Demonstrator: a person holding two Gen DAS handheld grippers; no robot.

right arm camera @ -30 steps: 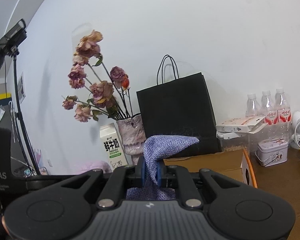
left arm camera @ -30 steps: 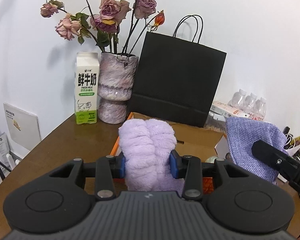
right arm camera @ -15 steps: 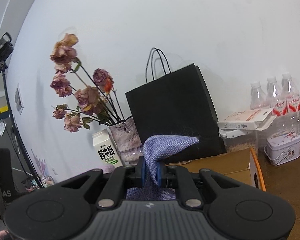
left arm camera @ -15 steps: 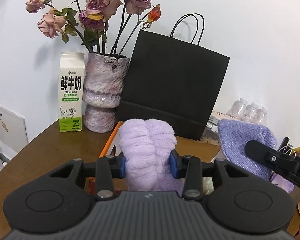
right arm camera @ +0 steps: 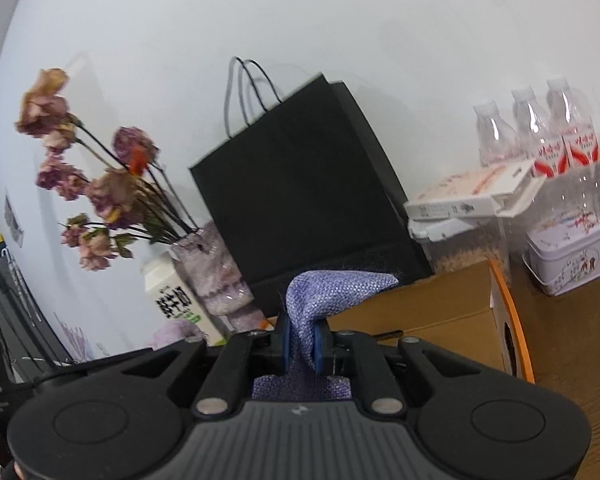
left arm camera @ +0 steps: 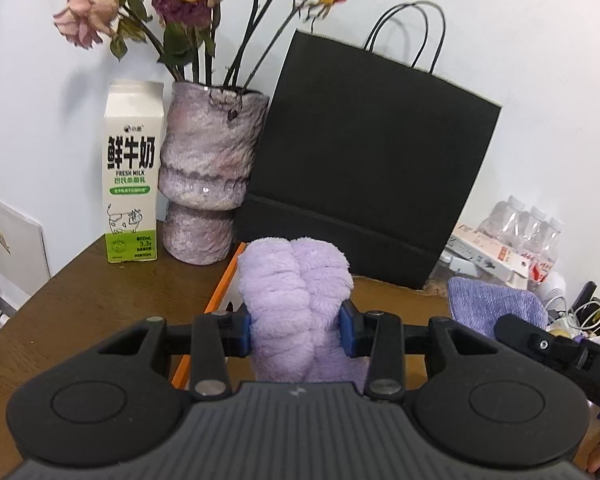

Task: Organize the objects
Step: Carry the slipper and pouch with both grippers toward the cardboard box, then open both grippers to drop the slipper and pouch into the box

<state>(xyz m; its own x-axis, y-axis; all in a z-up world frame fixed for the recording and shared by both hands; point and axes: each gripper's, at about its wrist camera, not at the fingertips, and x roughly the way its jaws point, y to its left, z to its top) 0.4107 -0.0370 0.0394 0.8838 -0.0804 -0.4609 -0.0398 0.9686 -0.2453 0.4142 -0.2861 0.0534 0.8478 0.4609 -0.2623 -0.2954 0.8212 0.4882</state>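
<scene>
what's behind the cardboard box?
Behind the cardboard box stands the black paper bag against the wall, with the vase to its left and a clear container to its right. The bag's base is covered by the box.

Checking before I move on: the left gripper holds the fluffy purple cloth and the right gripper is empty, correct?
Not quite. The left gripper does hold the fluffy purple cloth, but the right gripper is not empty: the right wrist view shows it shut on a woven purple cloth.
</scene>
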